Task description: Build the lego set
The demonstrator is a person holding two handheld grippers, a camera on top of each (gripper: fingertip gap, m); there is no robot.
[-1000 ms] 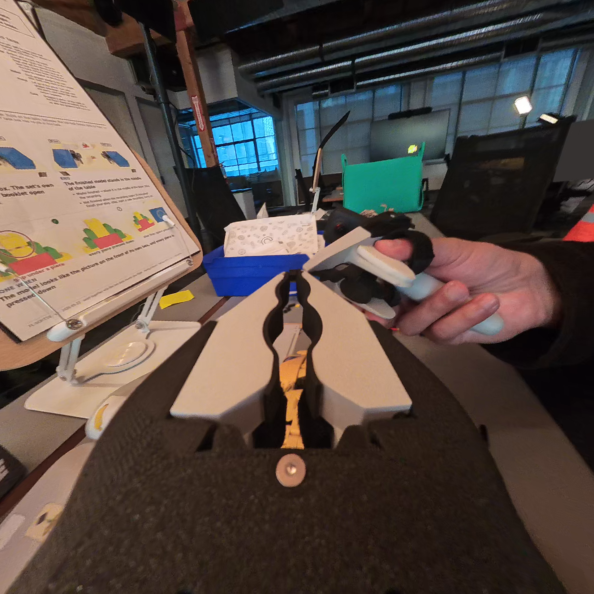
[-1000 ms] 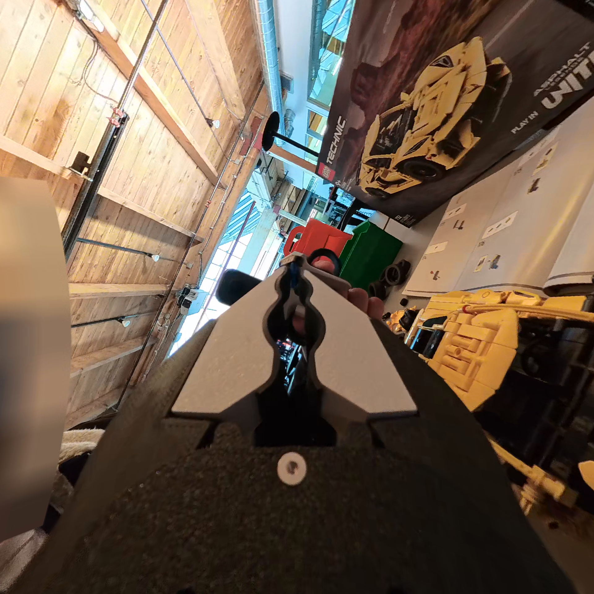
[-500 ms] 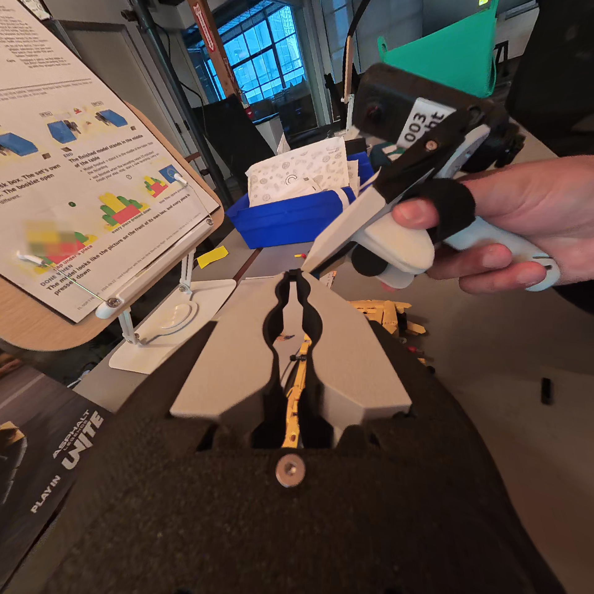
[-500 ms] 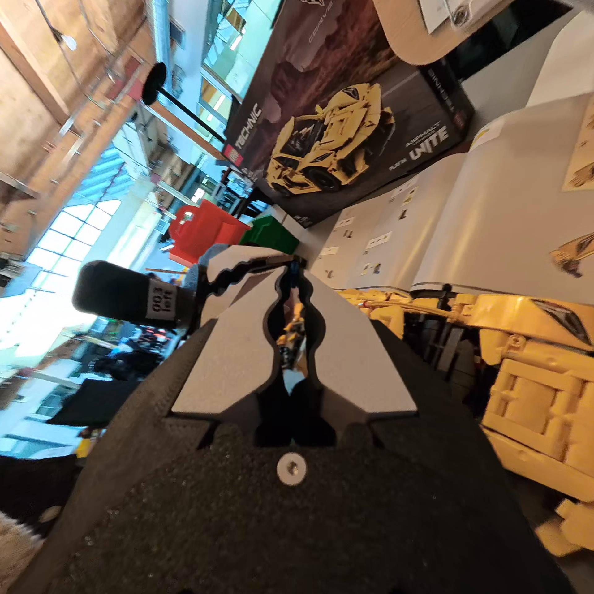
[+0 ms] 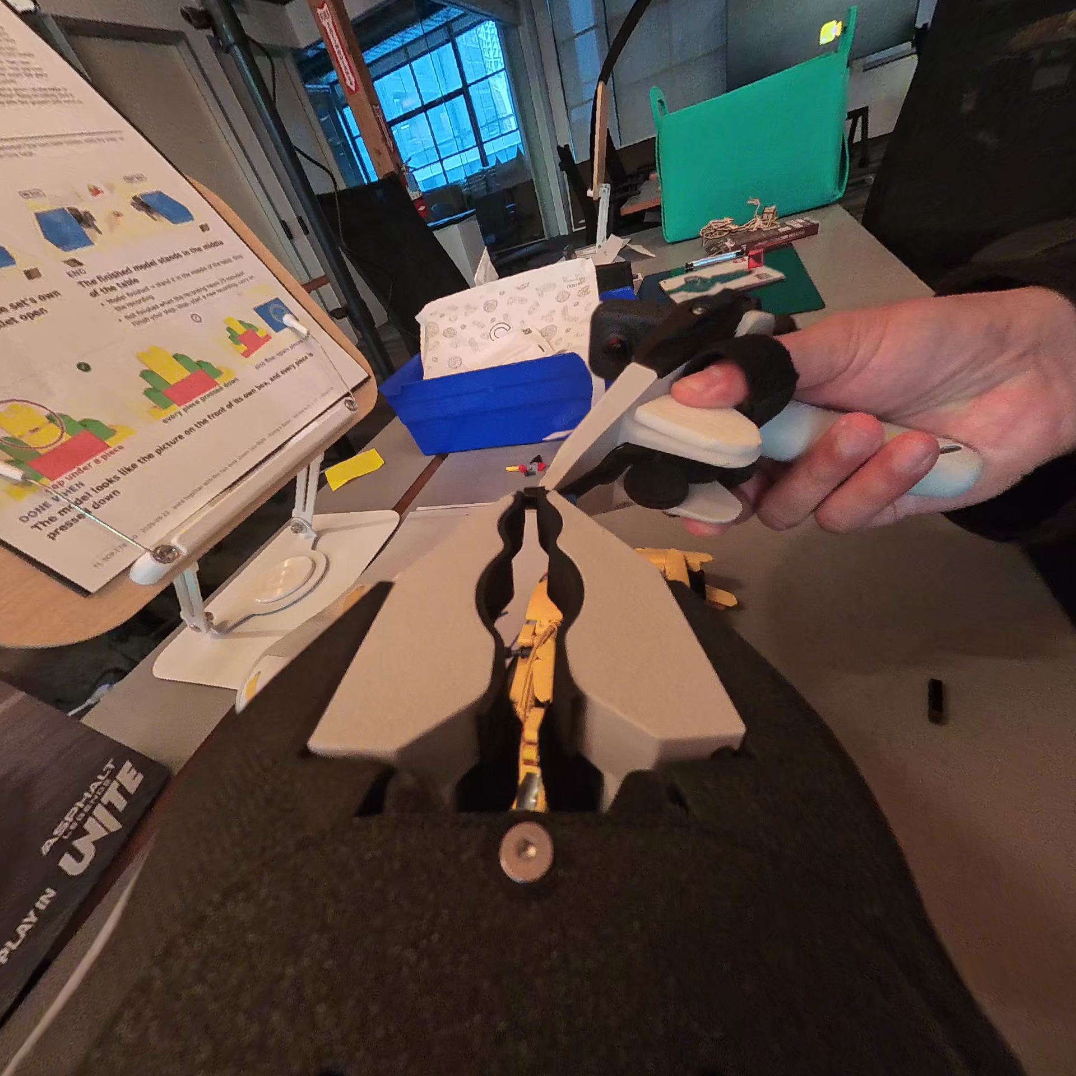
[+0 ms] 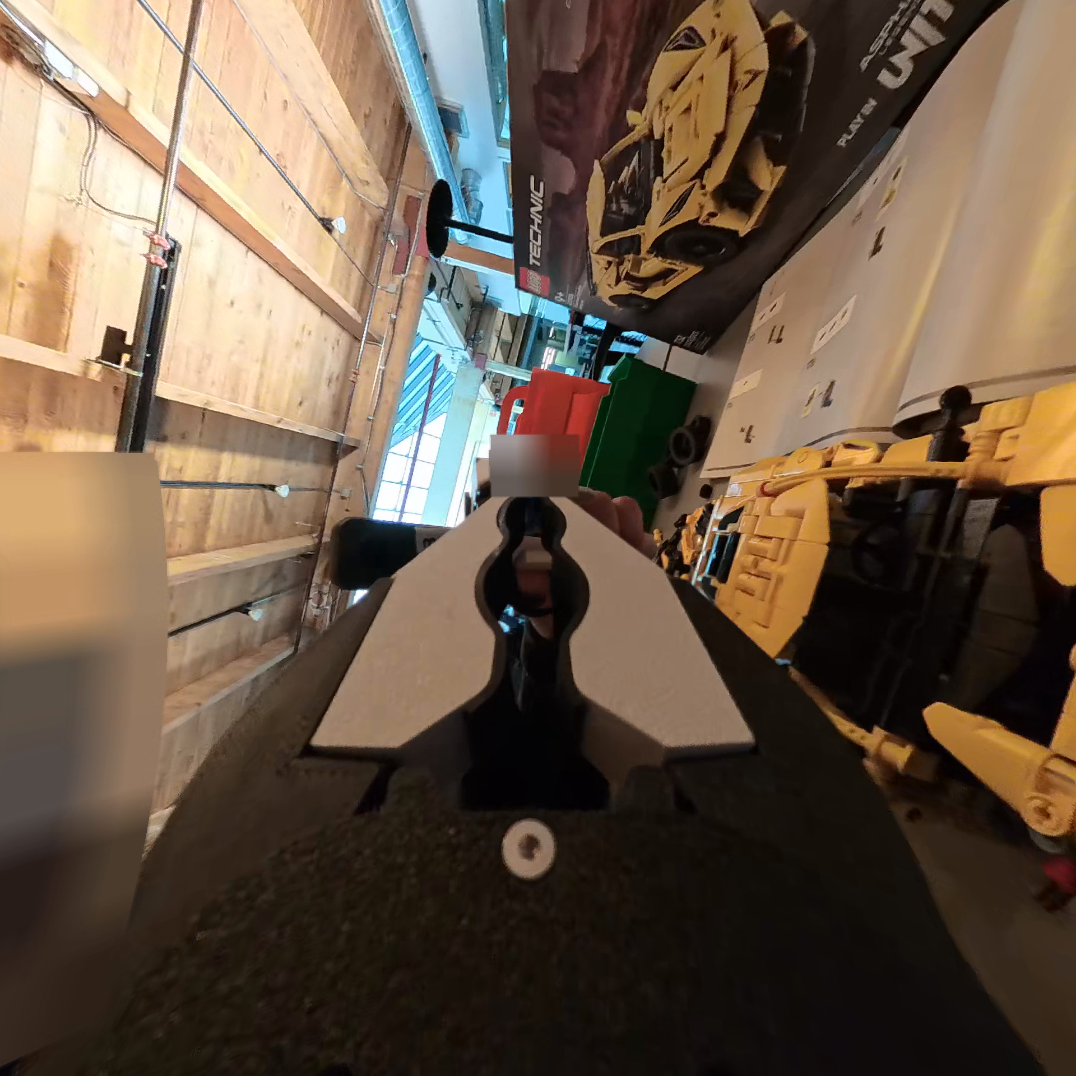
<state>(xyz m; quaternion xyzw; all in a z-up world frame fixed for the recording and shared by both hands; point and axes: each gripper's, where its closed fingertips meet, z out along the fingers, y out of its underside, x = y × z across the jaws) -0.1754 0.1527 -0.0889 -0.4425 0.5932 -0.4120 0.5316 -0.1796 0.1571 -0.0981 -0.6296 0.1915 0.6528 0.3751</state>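
My left gripper [image 5: 533, 498] is shut and held above the table. A hand holds my right gripper [image 5: 550, 483] to its right, also shut, and the two sets of tips touch. A small dark piece [image 5: 534, 493] sits where they meet; I cannot tell which gripper grips it. In the right wrist view my right gripper [image 6: 530, 505] is shut and a blur patch hides its tips. The yellow lego car model [image 6: 774, 559] lies beside it. The model also shows below my left gripper [image 5: 678, 567].
A sheet on a stand [image 5: 145, 349] is at the left, with a blue bin [image 5: 495, 402] behind. The set's box [image 6: 669, 174] and open booklet [image 6: 990, 262] lie by the model, near red [image 6: 559, 407] and green [image 6: 640, 419] bins and black tyres [image 6: 681, 448]. A loose black piece [image 5: 935, 701] lies on the table. The grippers are tip to tip, or close to it.
The right gripper, with a small blue piece showing at its tips earlier, has come down and now touches the left gripper's tips. The right wrist view has swung away from the model.
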